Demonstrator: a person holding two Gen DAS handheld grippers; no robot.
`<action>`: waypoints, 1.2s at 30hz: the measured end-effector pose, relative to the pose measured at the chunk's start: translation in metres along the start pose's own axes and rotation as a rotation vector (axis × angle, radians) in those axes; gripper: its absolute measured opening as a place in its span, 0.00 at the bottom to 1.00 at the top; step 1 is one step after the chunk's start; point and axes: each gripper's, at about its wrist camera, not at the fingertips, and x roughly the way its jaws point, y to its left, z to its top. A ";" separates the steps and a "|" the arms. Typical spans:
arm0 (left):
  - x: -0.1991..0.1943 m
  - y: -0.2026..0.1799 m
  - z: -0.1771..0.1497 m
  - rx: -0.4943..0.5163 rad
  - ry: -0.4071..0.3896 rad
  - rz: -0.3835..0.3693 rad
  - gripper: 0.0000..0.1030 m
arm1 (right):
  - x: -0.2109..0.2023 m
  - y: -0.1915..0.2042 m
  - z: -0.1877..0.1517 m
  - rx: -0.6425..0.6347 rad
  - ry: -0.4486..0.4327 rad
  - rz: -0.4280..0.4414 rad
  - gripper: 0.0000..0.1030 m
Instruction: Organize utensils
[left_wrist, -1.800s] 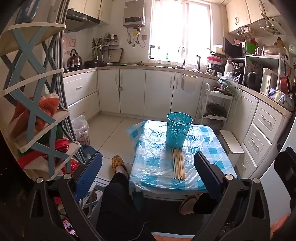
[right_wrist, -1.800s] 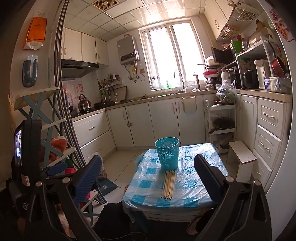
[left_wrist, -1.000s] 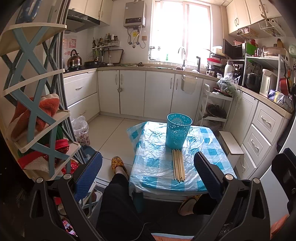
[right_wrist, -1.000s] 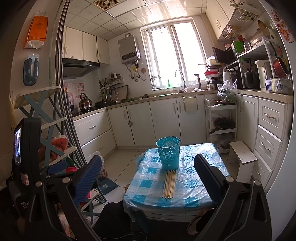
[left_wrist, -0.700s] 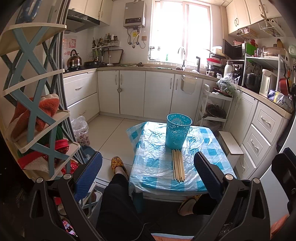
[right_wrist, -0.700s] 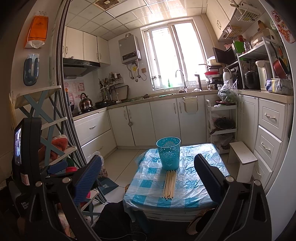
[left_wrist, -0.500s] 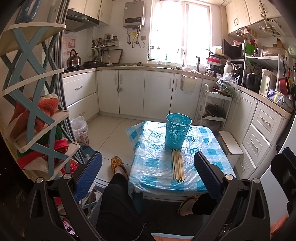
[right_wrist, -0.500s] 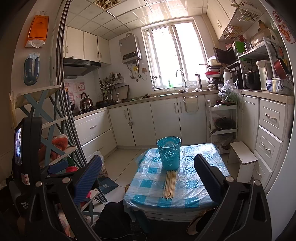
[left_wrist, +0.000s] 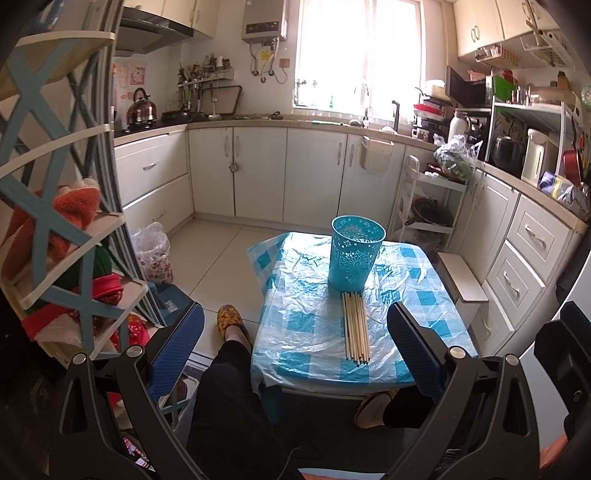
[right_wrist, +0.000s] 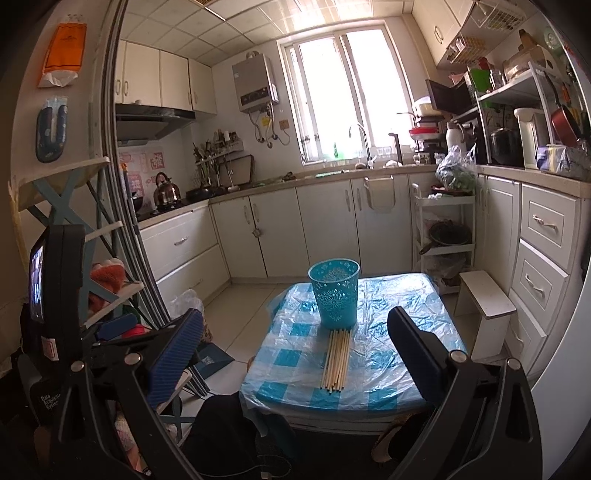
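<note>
A bundle of several wooden chopsticks (left_wrist: 355, 325) lies flat on a low table with a blue-checked plastic cover (left_wrist: 303, 325), just in front of an upright teal perforated holder (left_wrist: 354, 256). The chopsticks (right_wrist: 337, 358) and holder (right_wrist: 334, 293) also show in the right wrist view. My left gripper (left_wrist: 295, 343) is open and empty, held well back from the table over a person's lap. My right gripper (right_wrist: 295, 345) is open and empty, also well short of the table.
A white step stool (right_wrist: 485, 299) stands right of the table. A blue-and-white shelf rack (left_wrist: 62, 236) with cloths is at the left. White kitchen cabinets (left_wrist: 258, 173) line the back and right. A person's legs and slippers (left_wrist: 229, 321) are by the table's near edge.
</note>
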 end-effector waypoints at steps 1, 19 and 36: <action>0.006 0.000 0.000 0.005 0.004 -0.009 0.93 | 0.005 -0.002 -0.001 0.003 0.012 -0.007 0.93; 0.136 0.000 0.001 -0.050 0.136 -0.089 0.93 | 0.158 -0.051 -0.020 0.039 0.223 -0.088 0.88; 0.234 -0.012 -0.017 -0.072 0.291 -0.085 0.93 | 0.329 -0.081 -0.075 0.138 0.498 -0.019 0.27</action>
